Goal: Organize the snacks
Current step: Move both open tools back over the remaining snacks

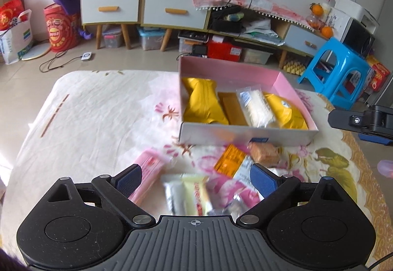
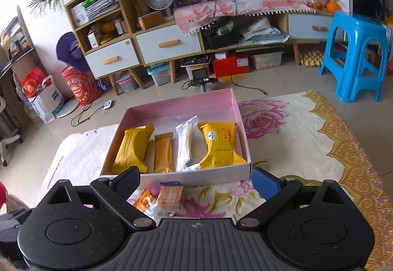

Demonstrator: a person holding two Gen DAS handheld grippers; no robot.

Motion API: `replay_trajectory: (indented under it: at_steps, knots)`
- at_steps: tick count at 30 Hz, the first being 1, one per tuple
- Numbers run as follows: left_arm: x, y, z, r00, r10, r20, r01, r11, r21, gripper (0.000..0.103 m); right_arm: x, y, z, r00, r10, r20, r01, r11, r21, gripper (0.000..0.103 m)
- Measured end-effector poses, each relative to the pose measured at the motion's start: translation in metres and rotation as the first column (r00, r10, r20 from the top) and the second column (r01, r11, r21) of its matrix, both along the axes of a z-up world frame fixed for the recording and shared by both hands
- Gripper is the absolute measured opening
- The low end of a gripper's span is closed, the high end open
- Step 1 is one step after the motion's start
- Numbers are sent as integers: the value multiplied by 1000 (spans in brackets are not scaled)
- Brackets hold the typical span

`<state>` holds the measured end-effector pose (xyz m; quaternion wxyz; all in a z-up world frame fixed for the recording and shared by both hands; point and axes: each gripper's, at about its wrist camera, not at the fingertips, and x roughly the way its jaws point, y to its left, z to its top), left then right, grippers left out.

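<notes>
Left gripper [image 1: 195,178] spread wide over loose snacks [image 1: 189,194], empty. Right gripper [image 2: 195,181] also spread, biscuit pack [image 2: 170,198] between fingers, untouched. Pink box [image 2: 211,100] at 12 o'clock blocks ahead, blue stool [image 2: 356,54] at 2.

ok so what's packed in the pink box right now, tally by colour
Inside the pink cardboard box:
Large yellow packets: 2
Slim tan bar wrapper: 1
Clear packet with white snack: 1
Total: 4

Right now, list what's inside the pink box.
The pink box holds four snacks in a row: yellow packet, tan bar, clear white pack, yellow packet. Anything beneath them is hidden.
</notes>
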<state>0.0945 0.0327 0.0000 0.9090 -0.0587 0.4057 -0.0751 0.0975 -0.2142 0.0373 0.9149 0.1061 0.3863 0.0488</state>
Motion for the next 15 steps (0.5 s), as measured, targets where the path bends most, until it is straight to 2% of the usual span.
replay_trajectory:
  at_steps: [4, 8, 15]
  knots:
    - [-13, 8, -2, 1000, -3, 7, 3, 1000, -3, 99, -10, 3, 1, 1000, 14, 11, -14, 1000, -9, 92]
    - [-22, 12, -8, 1000, 0, -21, 0, 1000, 0, 99, -21, 4, 1, 998, 23, 51, -21, 999, -44, 93]
    - [-40, 26, -15, 999, 10, -44, -13, 997, -76, 100, -36, -4, -3, 997, 48, 65, -45, 998, -49, 93]
